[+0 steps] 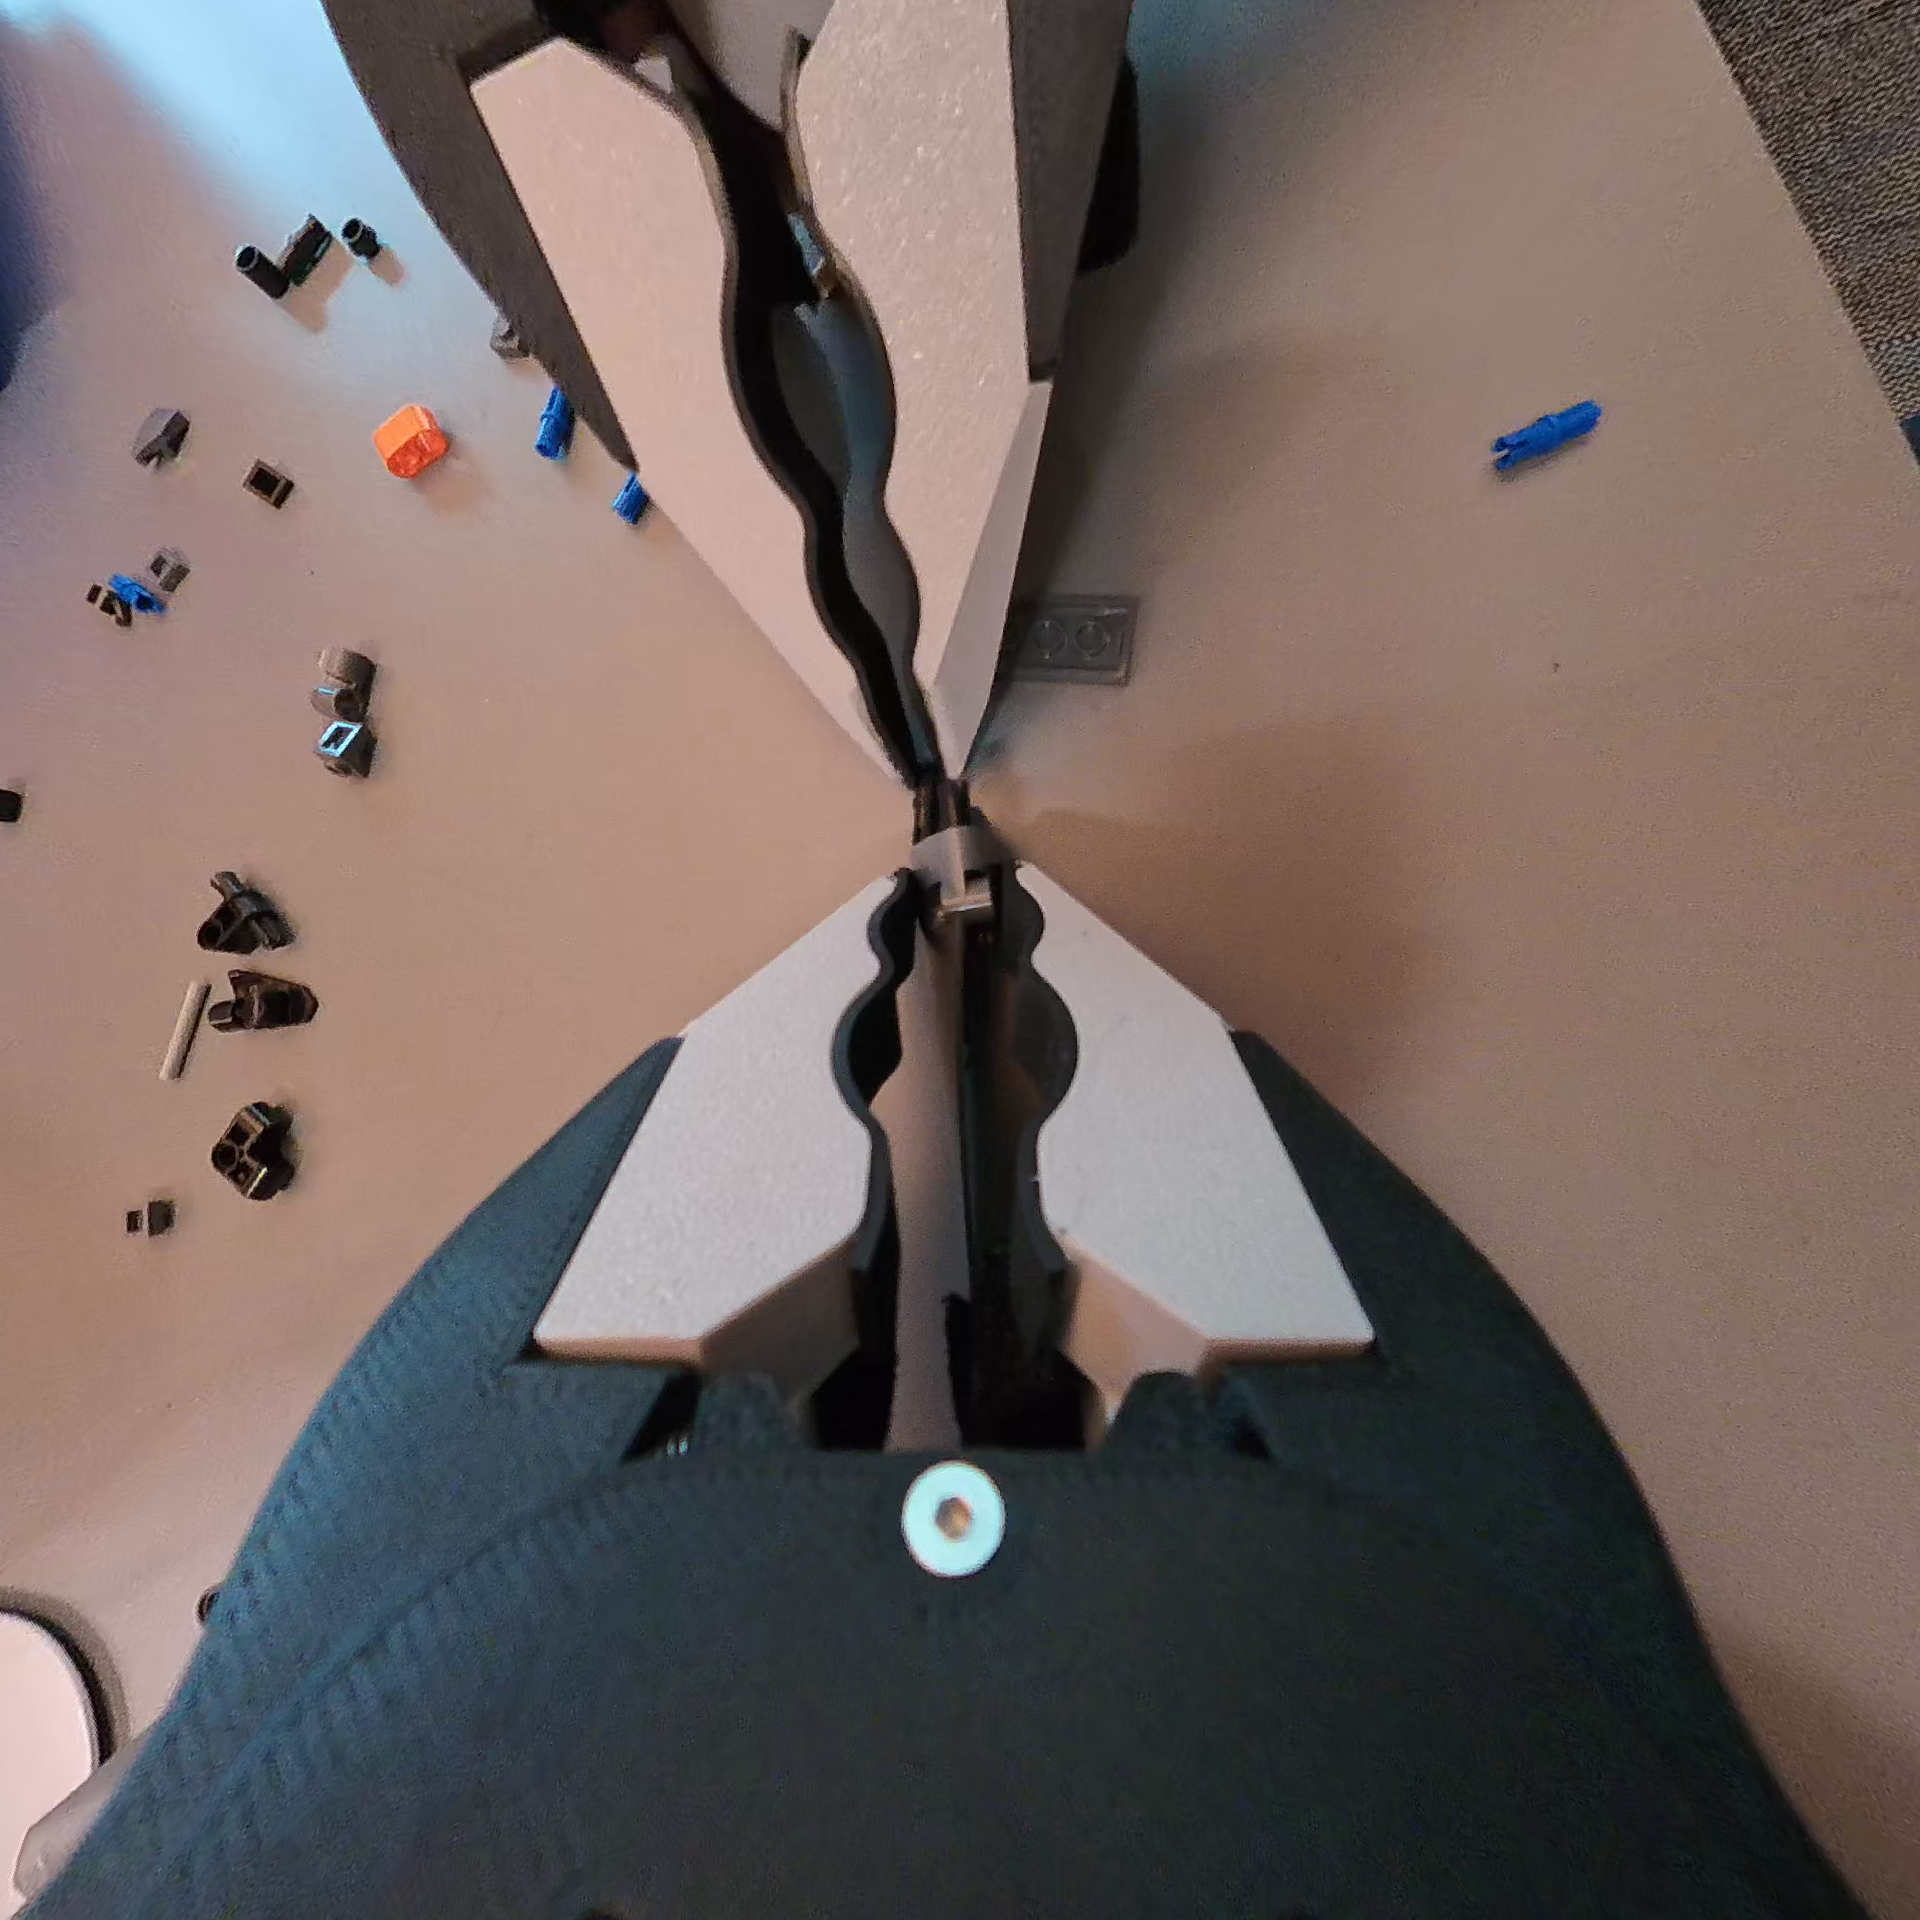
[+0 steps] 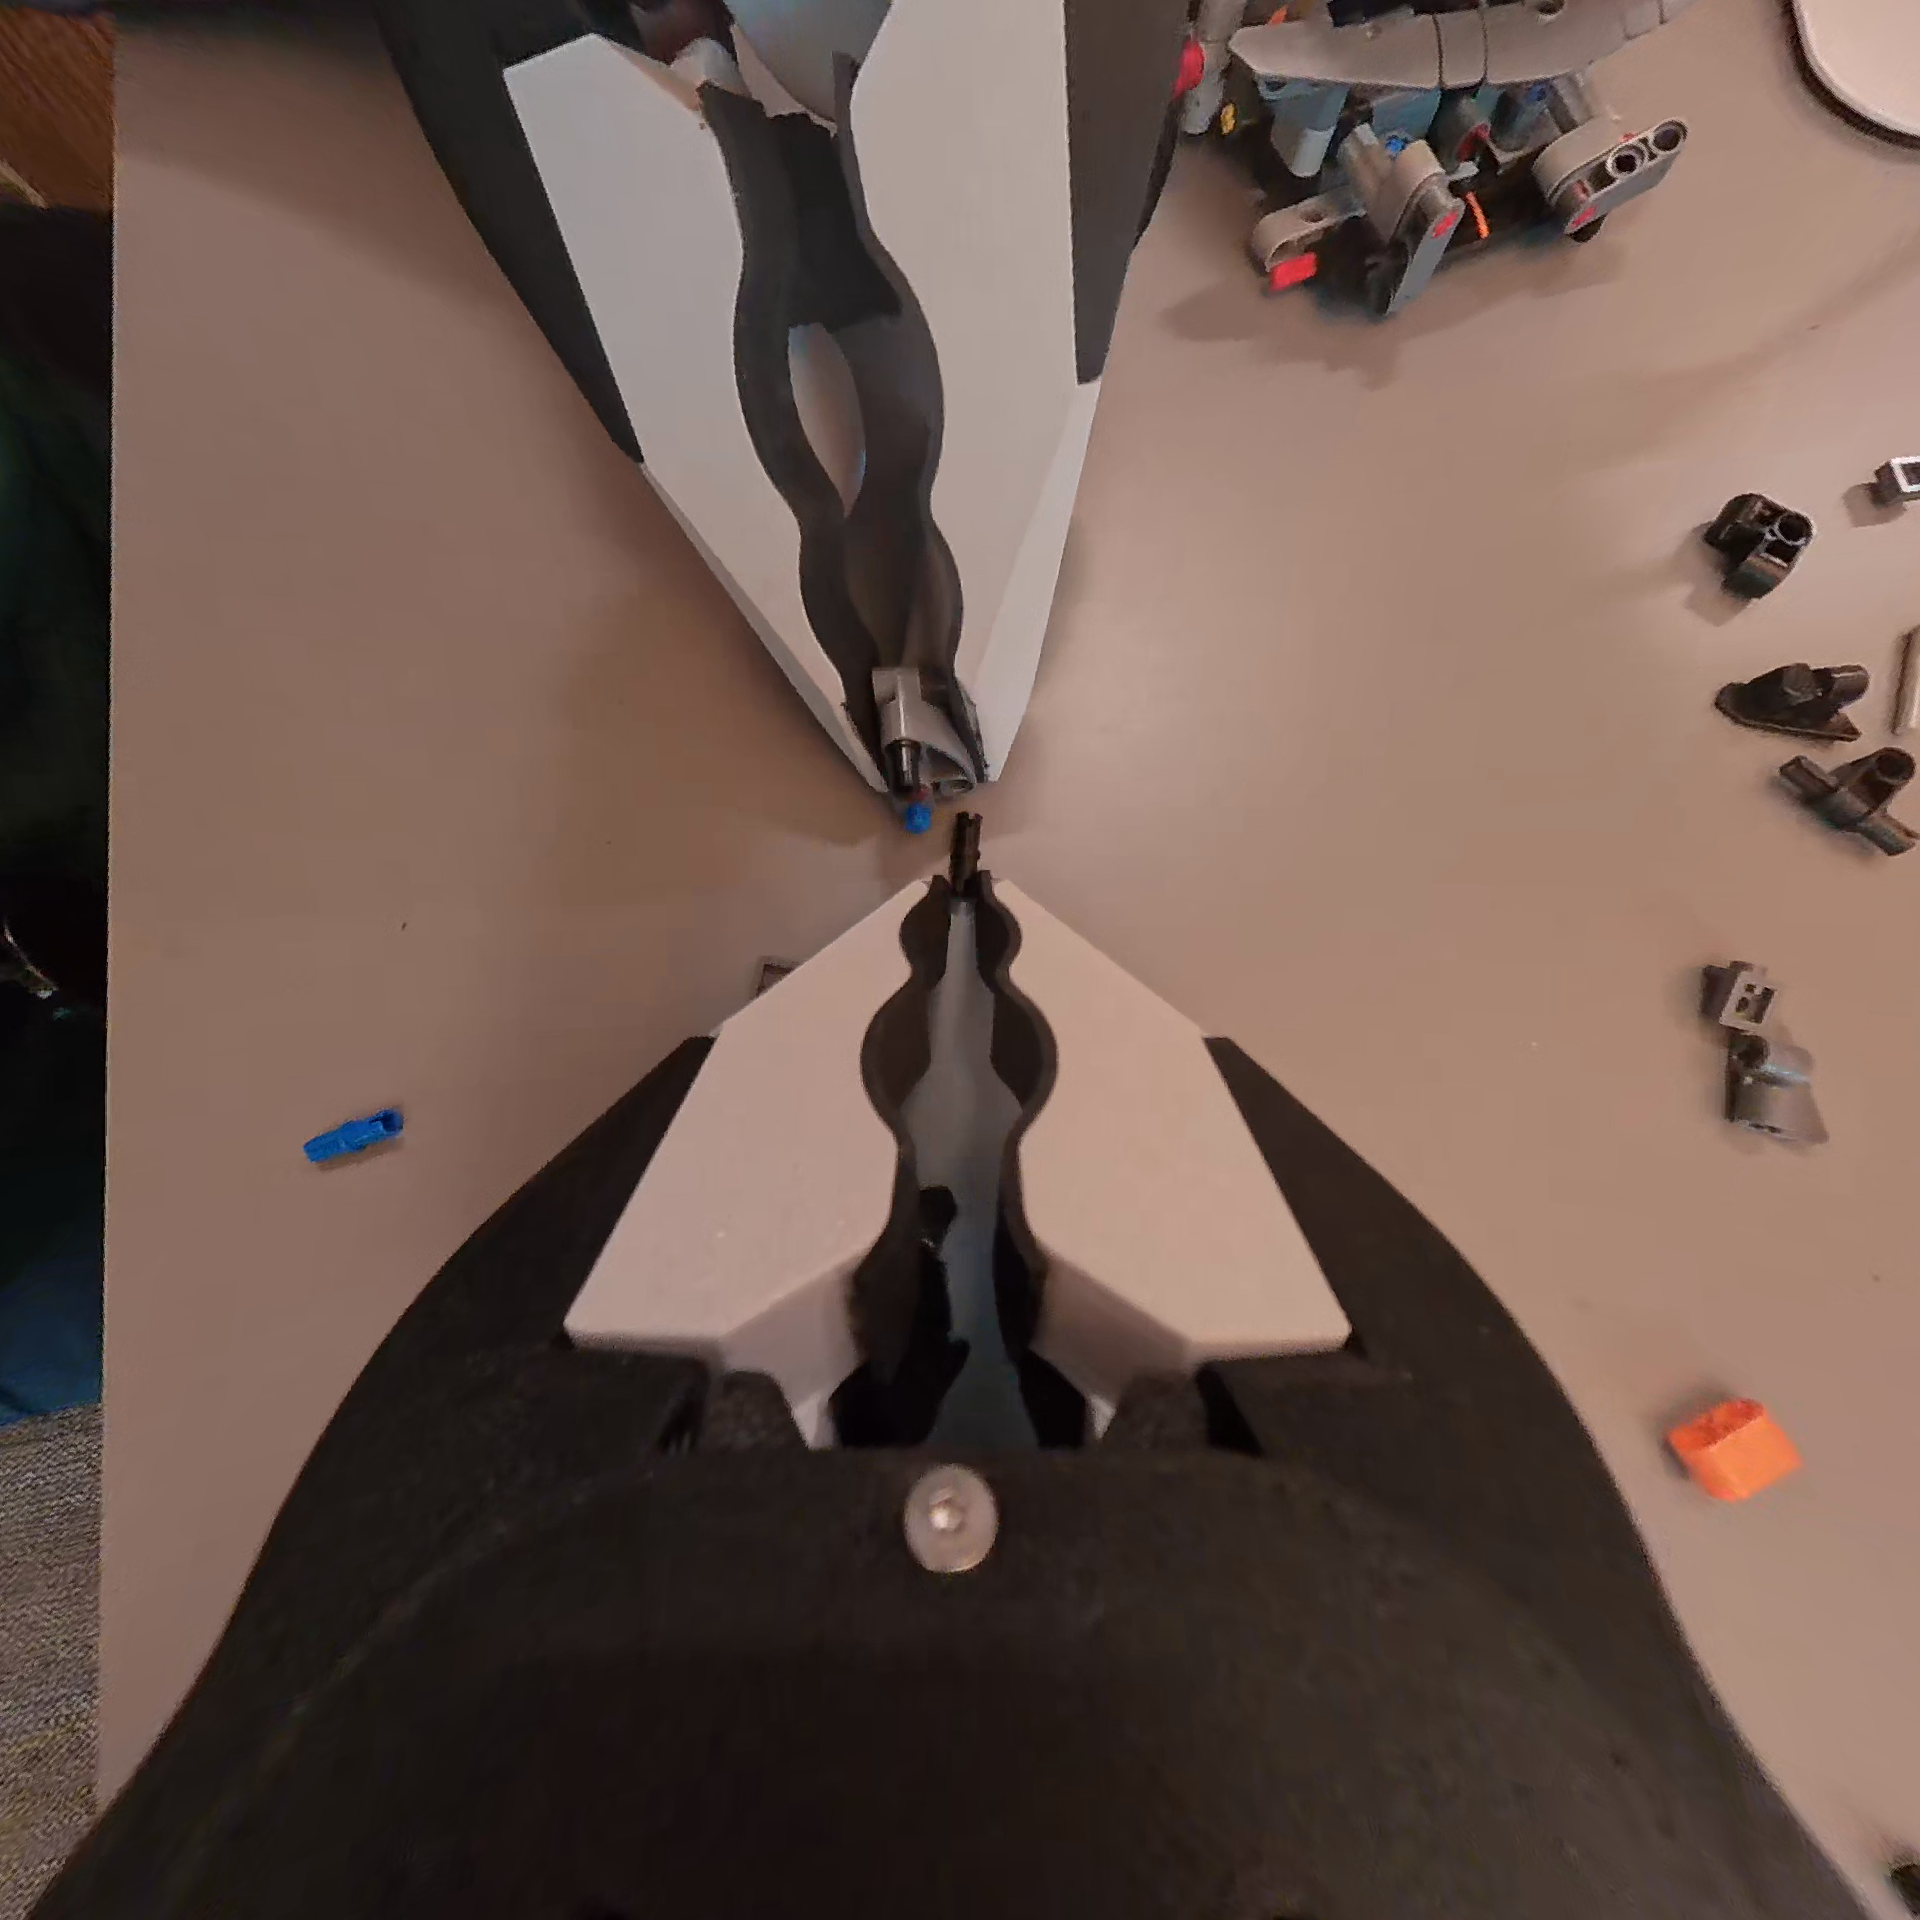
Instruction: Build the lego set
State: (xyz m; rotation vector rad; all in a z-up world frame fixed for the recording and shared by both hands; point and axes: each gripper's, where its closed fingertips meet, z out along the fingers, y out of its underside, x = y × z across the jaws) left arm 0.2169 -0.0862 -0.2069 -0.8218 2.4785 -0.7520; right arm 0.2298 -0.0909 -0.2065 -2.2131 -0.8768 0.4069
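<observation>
My left gripper [image 1: 958,883] is shut on a small grey connector [image 1: 961,862] above the tan table [image 1: 1455,935]. In the right wrist view the left gripper [image 2: 925,790] comes in from the top, and the grey connector [image 2: 904,727] has a black pin and a blue pin end [image 2: 915,818] sticking out of it. My right gripper [image 2: 966,883] is shut on a short black pin [image 2: 966,844]. The pin's tip is just short of the connector, with a small gap. In the left wrist view the right gripper [image 1: 940,774] meets mine tip to tip.
A partly built grey model [image 2: 1434,156] stands at the far right. Loose black connectors [image 2: 1787,701], grey pieces [image 2: 1766,1091] and an orange brick [image 2: 1733,1449] lie to the right. A blue pin [image 2: 353,1135] lies alone at the left. A grey plate [image 1: 1075,639] lies under the grippers. The tips of both grippers are at nearly the same place. The grey plate [image 1: 1075,639] is about 4 cm from my right fingertips.
</observation>
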